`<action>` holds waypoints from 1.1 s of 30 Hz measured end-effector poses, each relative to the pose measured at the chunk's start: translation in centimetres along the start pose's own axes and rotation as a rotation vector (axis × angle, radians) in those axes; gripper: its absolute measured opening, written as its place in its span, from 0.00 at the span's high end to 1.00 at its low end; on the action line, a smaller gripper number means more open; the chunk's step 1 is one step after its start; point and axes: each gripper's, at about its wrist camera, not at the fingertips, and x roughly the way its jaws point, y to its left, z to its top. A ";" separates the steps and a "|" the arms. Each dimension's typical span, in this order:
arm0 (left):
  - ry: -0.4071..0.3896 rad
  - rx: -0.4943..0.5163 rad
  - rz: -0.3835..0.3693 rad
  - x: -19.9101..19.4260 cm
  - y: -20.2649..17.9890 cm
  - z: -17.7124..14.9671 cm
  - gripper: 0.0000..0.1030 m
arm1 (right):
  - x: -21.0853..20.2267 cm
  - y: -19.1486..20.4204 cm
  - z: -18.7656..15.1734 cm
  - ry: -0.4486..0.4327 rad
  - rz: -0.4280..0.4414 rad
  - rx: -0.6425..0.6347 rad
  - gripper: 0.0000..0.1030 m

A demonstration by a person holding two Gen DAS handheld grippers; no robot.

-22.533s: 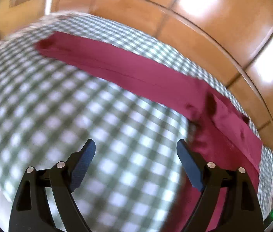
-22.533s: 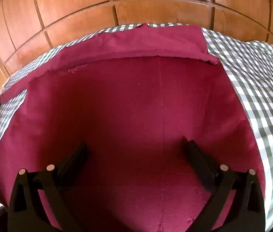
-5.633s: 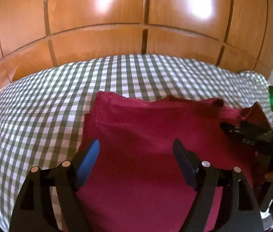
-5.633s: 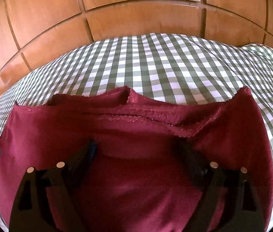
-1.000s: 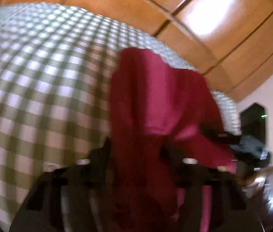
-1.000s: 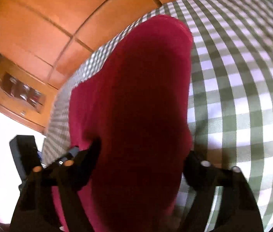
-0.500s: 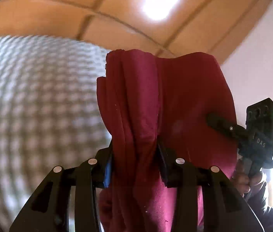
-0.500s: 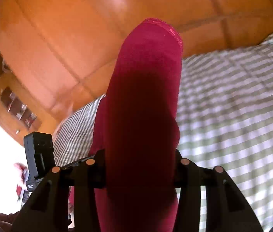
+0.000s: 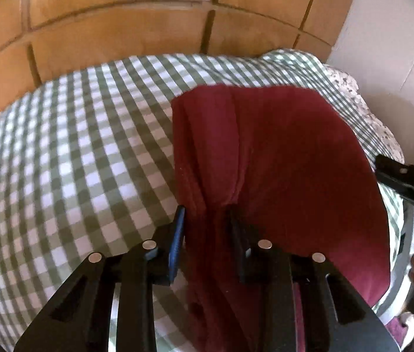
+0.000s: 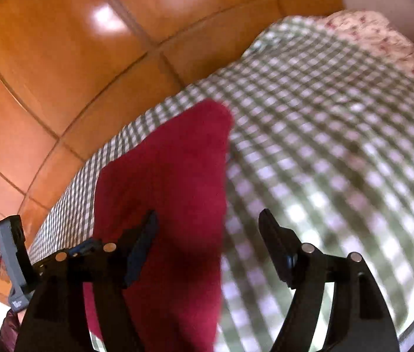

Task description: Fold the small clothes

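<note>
Near done: maroon cloth folded into a compact stack on checked bedsheet, right side; left claw pinching its near edge, right claw spread, release left.

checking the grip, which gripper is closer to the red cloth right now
Left. The left gripper is shut on the red cloth's bunched edge; the right gripper is open, with the cloth's edge between its fingers.

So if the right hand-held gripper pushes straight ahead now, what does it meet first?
Probably the dark red folded cloth lying between its open fingers, or the green-and-white checked bedsheet just beside it; depth is unclear.
</note>
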 end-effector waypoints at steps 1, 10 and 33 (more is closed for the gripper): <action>-0.015 0.012 0.019 0.0 -0.2 0.1 0.72 | -0.3 0.4 0.5 -0.020 0.009 -0.008 0.39; -0.066 0.060 0.177 0.1 0.7 -2.6 0.70 | 2.3 9.2 -7.3 0.161 0.035 -0.213 0.43; -0.284 -0.103 0.254 -11.9 1.9 -6.2 0.11 | -0.8 13.5 -12.7 0.024 -0.166 -0.372 0.03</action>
